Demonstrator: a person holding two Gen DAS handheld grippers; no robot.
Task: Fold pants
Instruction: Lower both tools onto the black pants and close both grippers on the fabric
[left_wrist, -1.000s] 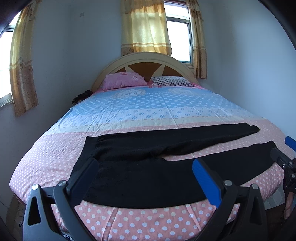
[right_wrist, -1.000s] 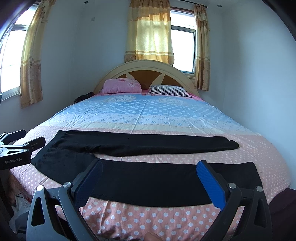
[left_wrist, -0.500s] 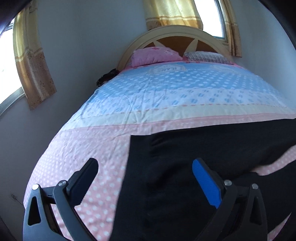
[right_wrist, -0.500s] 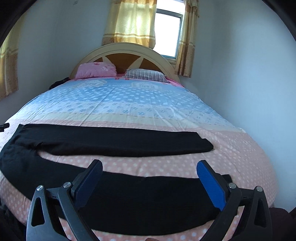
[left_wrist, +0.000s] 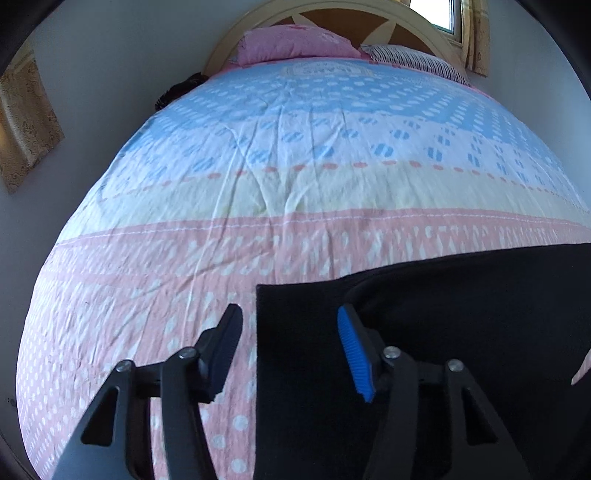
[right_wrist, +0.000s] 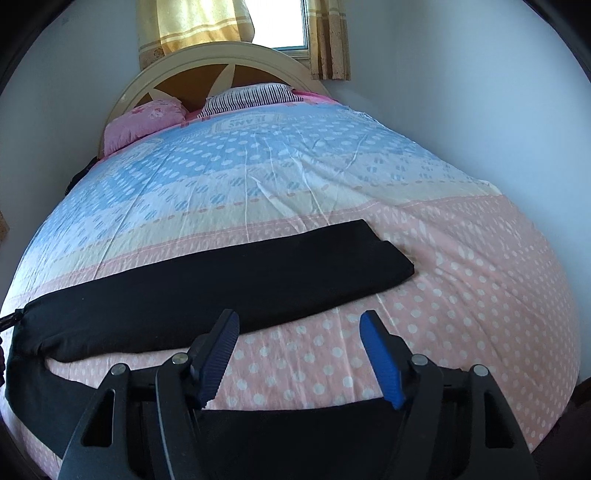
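Observation:
Black pants (right_wrist: 229, 280) lie flat across the near part of the bed, legs spread apart and pointing right. In the left wrist view the waistband corner (left_wrist: 306, 306) lies between my fingers. My left gripper (left_wrist: 290, 325) is open, low over that corner, straddling the left edge of the waist. My right gripper (right_wrist: 299, 332) is open, low over the pink sheet between the two legs. The near leg (right_wrist: 295, 417) runs under its fingers; the far leg ends at a cuff (right_wrist: 388, 262).
The bed has a pink, cream and blue dotted sheet (left_wrist: 295, 155). A pink pillow (left_wrist: 291, 42) and a striped pillow (right_wrist: 255, 94) lie at the headboard (right_wrist: 221, 62). Walls flank the bed on both sides. A dark item (left_wrist: 177, 90) sits at the bed's far left edge.
Both grippers have moved forward and down, close to the bed. The left has come over the waistband corner, the right over the gap between the legs. Both jaws have narrowed but stay open.

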